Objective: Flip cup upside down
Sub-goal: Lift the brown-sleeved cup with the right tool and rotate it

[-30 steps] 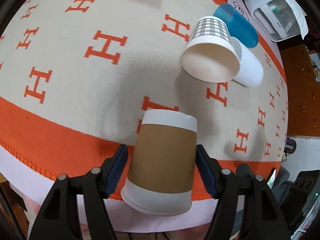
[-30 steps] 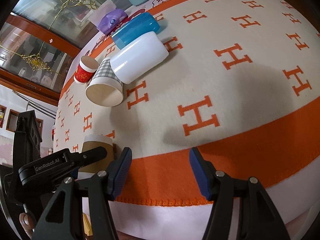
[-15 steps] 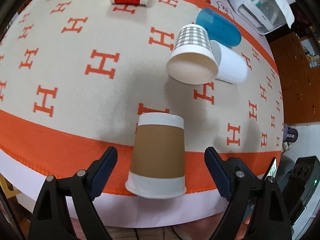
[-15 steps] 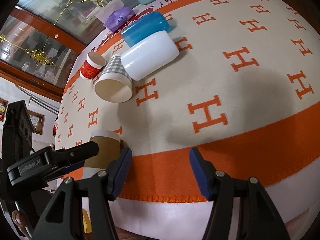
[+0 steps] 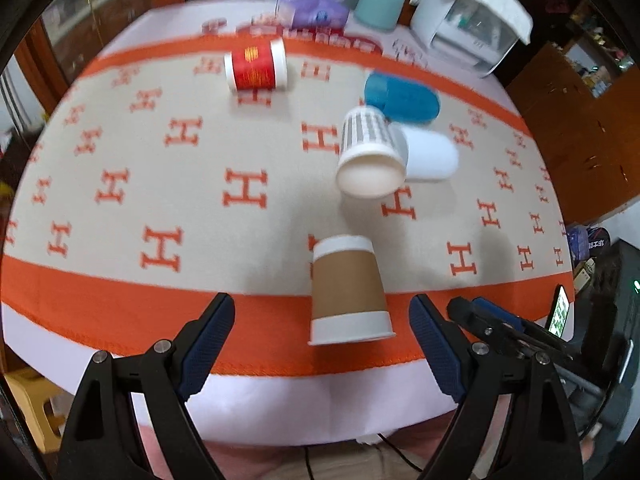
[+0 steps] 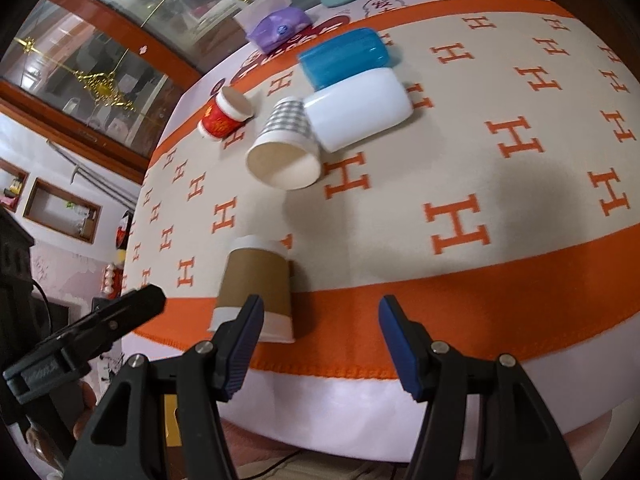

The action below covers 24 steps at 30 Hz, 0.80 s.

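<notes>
A brown paper cup with white bands (image 5: pixel 347 289) stands upside down, rim on the orange border of the tablecloth near the front edge; it also shows in the right wrist view (image 6: pixel 256 284). My left gripper (image 5: pixel 322 342) is open and empty, drawn back from the cup, which stands ahead between the fingers. My right gripper (image 6: pixel 320 338) is open and empty, to the right of the cup. The left gripper's finger (image 6: pixel 120 316) shows at the left of the right wrist view.
A checked paper cup (image 5: pixel 370 156), a white cup (image 5: pixel 430 154), a blue cup (image 5: pixel 402 96) and a red cup (image 5: pixel 256 65) lie on their sides farther back. A tissue pack (image 5: pixel 314 12), a teal cup (image 5: pixel 378 5) and a white appliance (image 5: pixel 466 28) stand at the far edge.
My left gripper has opened, let go of the brown cup and pulled back and up. The cup stays upside down on the cloth. The right gripper pulled back a little.
</notes>
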### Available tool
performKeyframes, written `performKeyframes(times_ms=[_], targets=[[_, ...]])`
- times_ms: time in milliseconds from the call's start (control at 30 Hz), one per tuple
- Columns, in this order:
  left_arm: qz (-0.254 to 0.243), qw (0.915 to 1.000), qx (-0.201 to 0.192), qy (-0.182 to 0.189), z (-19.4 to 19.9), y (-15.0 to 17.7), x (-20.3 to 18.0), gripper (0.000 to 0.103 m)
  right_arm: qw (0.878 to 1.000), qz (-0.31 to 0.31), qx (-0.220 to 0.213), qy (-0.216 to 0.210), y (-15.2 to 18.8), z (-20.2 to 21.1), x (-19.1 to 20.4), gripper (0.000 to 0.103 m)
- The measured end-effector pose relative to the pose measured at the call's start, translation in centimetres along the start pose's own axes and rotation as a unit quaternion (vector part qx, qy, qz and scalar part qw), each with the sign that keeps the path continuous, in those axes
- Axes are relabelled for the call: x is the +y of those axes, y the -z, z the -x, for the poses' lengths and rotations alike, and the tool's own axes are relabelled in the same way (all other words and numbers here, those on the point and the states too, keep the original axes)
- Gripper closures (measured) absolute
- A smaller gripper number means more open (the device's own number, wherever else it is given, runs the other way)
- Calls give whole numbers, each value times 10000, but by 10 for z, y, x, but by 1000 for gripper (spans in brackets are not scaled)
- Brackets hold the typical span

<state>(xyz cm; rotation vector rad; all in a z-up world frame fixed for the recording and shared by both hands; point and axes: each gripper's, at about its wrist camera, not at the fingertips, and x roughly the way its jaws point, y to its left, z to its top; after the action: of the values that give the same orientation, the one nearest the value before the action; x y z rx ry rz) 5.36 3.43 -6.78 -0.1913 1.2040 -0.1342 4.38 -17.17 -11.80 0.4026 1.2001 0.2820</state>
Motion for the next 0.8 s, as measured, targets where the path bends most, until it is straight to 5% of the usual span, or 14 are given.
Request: performKeyframes(times_ms=[200,433,533,800], targets=[[-225,9965,-800,-23,30,4,11,15,9997,119,193,-116,-3,-6,17,43],[-370,9942,-910,-431,29,6,27,12,9984,282,441,-229,-13,-18,39,43],[-338,9947,-914,-317,24,10,36,4,9971,292,649,-261,-18,-30,46,43],[-89,9963,-828,-220,2,17,63,4,9923,199,1209,-163,-28,-70,52,43]])
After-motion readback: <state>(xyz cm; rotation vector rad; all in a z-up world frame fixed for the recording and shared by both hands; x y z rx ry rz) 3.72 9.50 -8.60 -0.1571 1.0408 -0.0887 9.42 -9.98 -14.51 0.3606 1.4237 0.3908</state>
